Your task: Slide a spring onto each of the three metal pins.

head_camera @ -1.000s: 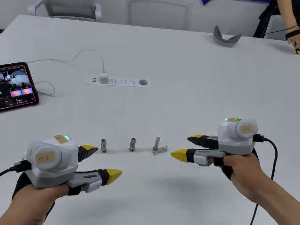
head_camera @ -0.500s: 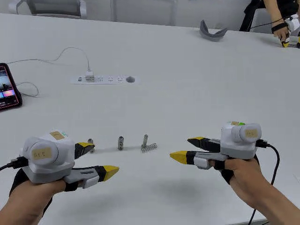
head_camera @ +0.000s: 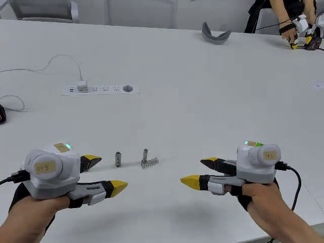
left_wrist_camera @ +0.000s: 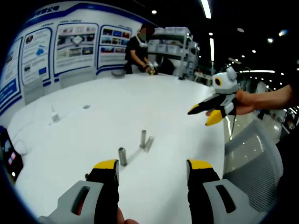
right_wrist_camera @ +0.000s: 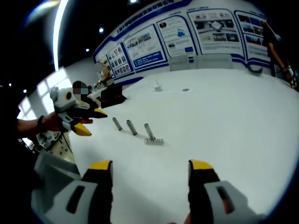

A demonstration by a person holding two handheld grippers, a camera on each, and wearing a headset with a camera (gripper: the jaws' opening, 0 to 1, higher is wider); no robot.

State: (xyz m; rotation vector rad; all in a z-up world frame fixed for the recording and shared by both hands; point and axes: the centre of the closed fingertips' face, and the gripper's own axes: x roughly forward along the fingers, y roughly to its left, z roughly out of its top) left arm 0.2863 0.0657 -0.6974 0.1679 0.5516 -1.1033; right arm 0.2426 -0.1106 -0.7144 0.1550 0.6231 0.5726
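Spring (head_camera: 150, 162) lies just beside a bare pin (head_camera: 145, 155), between left gripper (head_camera: 111, 172) and right gripper (head_camera: 192, 171), whose fingers (head_camera: 117, 186) are spread.

Head above, opposed gripper views seemingly share pins (head_camera: 145, 155).

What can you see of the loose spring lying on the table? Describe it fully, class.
The loose spring is a short coil of silvery wire. It lies on its side on the white table, at the foot of the bare upright pin, seemingly touching its base. It is on no pin yet. The left tool and the right tool, both open, are clear of it.
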